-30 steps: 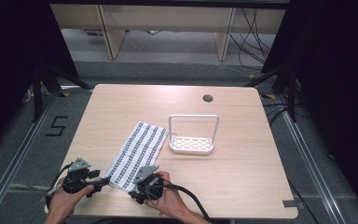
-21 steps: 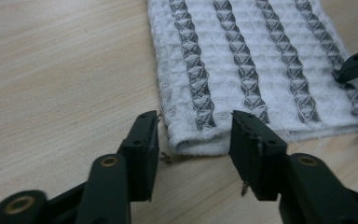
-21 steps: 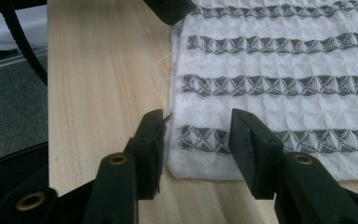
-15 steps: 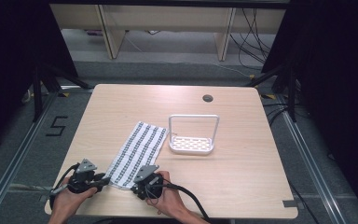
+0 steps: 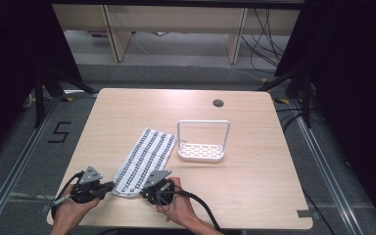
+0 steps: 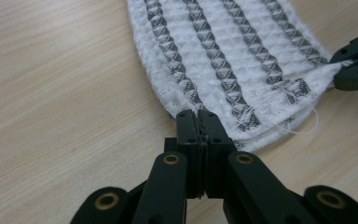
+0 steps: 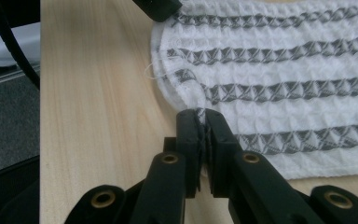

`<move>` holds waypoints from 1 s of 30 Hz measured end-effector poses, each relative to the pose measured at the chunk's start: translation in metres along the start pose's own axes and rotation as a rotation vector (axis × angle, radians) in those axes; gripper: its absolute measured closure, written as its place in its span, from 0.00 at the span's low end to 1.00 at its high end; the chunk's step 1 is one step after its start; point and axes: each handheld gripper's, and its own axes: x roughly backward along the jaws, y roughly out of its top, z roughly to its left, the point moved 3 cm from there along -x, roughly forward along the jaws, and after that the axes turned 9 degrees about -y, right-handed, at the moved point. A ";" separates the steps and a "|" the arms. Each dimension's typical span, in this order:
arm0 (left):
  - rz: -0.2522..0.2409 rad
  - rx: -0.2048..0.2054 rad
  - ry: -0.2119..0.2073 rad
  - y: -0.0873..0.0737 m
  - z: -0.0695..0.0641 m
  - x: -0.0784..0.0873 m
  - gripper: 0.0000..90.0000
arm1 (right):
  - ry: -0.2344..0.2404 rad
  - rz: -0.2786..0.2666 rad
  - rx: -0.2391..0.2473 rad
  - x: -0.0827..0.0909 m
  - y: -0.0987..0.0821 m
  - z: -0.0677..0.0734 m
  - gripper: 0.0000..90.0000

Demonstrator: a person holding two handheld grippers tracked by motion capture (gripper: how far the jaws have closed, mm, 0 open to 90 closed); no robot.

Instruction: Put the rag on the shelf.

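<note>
It looked like a lab: a bare wooden table [image 5: 254, 196] stood between black curtains [image 5: 352, 73], with loose cables [image 5: 269, 29] at the upper right.

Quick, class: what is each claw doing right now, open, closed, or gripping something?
Left claw: has just closed, shut on the near edge of the striped waffle towel.
Right claw: has just closed, shut on the same towel edge.
</note>
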 end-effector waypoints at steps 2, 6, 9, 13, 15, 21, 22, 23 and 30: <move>-0.001 -0.008 -0.003 0.001 -0.001 0.002 0.98 | -0.003 -0.006 -0.003 0.005 0.003 -0.003 0.96; -0.045 -0.020 -0.015 0.011 -0.007 0.009 0.98 | 0.002 -0.047 -0.010 0.014 0.014 -0.009 0.96; -0.067 -0.020 -0.019 0.015 -0.005 0.011 0.98 | 0.002 -0.068 -0.013 0.019 0.021 -0.012 0.96; -0.107 0.003 -0.040 0.025 -0.005 0.022 0.98 | -0.001 -0.106 -0.011 0.029 0.035 -0.016 0.96; -0.148 0.011 -0.066 0.032 -0.006 0.029 0.98 | -0.006 -0.129 -0.012 0.039 0.045 -0.021 0.96; -0.252 0.073 -0.152 0.055 -0.009 0.053 0.97 | -0.011 -0.197 -0.026 0.062 0.069 -0.035 0.96; -0.252 0.078 -0.158 0.061 -0.011 0.059 0.97 | -0.022 -0.216 -0.019 0.068 0.077 -0.037 0.96; -0.252 0.078 -0.158 0.061 -0.011 0.059 0.97 | -0.022 -0.216 -0.019 0.068 0.077 -0.037 0.96; -0.270 0.069 -0.204 0.093 -0.016 0.086 0.97 | -0.015 -0.262 -0.024 0.096 0.103 -0.042 0.96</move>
